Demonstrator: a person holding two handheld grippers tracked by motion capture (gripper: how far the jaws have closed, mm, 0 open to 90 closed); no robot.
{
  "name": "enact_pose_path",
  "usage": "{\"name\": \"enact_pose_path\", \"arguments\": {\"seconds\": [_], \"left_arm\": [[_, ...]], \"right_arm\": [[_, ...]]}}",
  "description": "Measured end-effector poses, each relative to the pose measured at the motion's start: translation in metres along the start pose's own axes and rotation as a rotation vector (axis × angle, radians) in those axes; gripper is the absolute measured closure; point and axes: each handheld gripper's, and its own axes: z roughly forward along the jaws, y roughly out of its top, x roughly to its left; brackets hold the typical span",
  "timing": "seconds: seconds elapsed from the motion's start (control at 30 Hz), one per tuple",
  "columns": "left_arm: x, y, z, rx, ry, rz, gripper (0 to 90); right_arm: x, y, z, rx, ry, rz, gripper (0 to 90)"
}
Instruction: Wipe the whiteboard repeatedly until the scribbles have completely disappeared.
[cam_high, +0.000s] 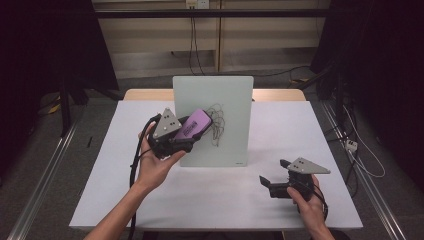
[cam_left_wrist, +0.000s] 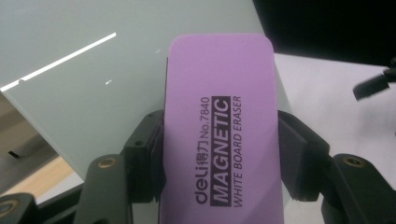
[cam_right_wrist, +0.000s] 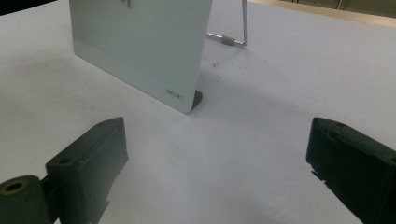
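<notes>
A small glass whiteboard (cam_high: 220, 120) stands upright on its metal stand in the middle of the table, with black scribbles (cam_high: 217, 126) on its face. My left gripper (cam_high: 187, 134) is shut on a purple magnetic whiteboard eraser (cam_high: 195, 125), held against the board's left part beside the scribbles. In the left gripper view the eraser (cam_left_wrist: 222, 135) sits between the two black jaws with its printed label facing up, and the board (cam_left_wrist: 84, 88) lies behind it. My right gripper (cam_high: 272, 175) rests open near the table's front right, nothing between its jaws (cam_right_wrist: 219, 163), pointing toward the board's lower corner (cam_right_wrist: 182, 95).
The white tabletop (cam_high: 220, 200) stretches around the board. The board's wire stand (cam_right_wrist: 233, 32) juts out behind it. Dark curtains and floor cables surround the table, with rails along both sides.
</notes>
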Motion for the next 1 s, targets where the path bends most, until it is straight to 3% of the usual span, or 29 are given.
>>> {"name": "enact_pose_path", "arguments": {"seconds": [0.03,0.1,0.67,1.0], "left_arm": [[0.002,0.004,0.003,-0.002,0.019,0.022,40.6],[0.003,0.006,0.004,-0.007,0.028,0.028,40.6],[0.007,0.032,0.025,-0.041,0.072,0.118,40.7],[0.010,0.028,0.037,-0.022,0.065,0.150,40.7]], "right_arm": [[0.000,0.000,0.000,0.001,-0.001,0.000,5.0],[0.000,0.000,0.000,0.002,0.000,0.003,5.0],[0.000,0.000,0.000,0.001,0.003,0.005,5.0],[-0.001,0.000,0.000,-0.002,0.002,0.005,5.0]]}}
